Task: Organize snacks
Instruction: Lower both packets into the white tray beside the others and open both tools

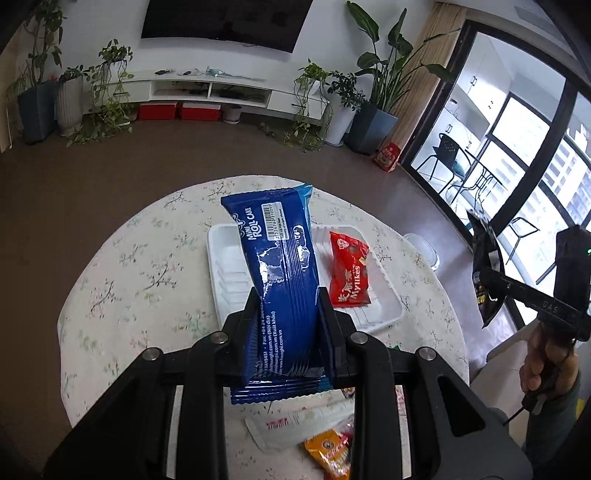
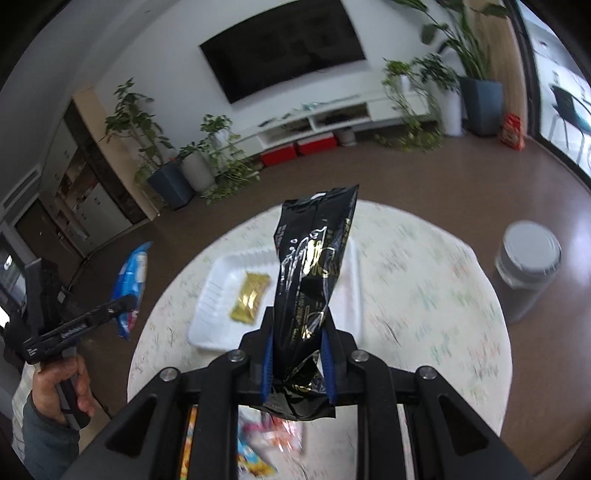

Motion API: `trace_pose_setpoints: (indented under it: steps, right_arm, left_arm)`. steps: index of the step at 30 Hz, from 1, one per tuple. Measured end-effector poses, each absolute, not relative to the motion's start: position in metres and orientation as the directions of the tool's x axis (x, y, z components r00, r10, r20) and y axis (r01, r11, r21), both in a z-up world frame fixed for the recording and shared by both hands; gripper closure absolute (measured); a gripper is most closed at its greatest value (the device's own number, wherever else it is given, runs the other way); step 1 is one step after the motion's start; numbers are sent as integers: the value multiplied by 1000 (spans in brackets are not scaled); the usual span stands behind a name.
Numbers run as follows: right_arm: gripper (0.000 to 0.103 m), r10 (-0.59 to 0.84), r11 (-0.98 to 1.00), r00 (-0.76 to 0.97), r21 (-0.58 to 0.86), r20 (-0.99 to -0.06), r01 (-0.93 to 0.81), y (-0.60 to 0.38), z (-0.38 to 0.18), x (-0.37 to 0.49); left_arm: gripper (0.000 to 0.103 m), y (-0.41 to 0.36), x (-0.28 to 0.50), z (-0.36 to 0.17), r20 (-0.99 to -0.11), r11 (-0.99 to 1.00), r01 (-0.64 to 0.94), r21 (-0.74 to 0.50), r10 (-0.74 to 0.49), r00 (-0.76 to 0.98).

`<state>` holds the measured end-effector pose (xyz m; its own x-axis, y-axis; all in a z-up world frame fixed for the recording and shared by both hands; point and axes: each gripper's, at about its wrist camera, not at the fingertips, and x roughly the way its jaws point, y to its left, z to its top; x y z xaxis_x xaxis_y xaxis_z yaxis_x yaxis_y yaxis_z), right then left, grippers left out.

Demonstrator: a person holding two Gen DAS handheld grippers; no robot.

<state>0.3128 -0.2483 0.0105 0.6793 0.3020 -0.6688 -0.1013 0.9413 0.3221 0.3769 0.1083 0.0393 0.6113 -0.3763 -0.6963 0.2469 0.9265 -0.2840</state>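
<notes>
Clearly both claws are loaded: the left gripper (image 1: 288,306) is clenched on the blue roll cake pack (image 1: 275,254) at centre frame, over the white tray (image 1: 218,254), and the right gripper (image 2: 299,332) grasps the black snack pouch (image 2: 314,258). Each pack should probably be lowered flat into bare tray space before releasing. Only the left view shows the red packet (image 1: 349,273) in the tray; only the right shows the gold packet (image 2: 249,297), left of centre.

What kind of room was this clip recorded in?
Most likely a home living room: a wall-mounted TV above a low white media console, potted plants along the wall, and a round table with a floral cloth in the middle.
</notes>
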Motion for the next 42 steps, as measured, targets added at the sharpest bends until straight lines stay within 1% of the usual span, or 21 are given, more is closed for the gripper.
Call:
trace_pose_setpoints:
  steps: [3, 6, 14, 28, 36, 42]
  right_arm:
    - [80, 335, 937, 655, 314, -677, -154, -221, 14, 349]
    - [80, 360, 931, 615, 313, -702, -187, -198, 5, 381]
    - [80, 350, 937, 495, 293, -795, -192, -159, -51, 437]
    - [80, 279, 958, 411, 222, -868, -181, -136, -108, 456]
    - [79, 244, 967, 391, 193, -887, -167, -135, -125, 461]
    - [79, 236, 968, 379, 182, -895, -173, -132, -131, 464]
  left_arm:
    - [78, 99, 406, 34, -704, 929, 253, -272, -371, 606]
    - [78, 92, 434, 18, -721, 931, 244, -272, -365, 589]
    - [78, 74, 486, -48, -776, 931, 246, -269, -361, 517]
    - [77, 63, 501, -116, -831, 943, 231, -240, -323, 453]
    - [77, 64, 506, -136, -837, 945, 217, -243, -318, 446]
    - [77, 60, 507, -139, -836, 949, 207, -239, -309, 453]
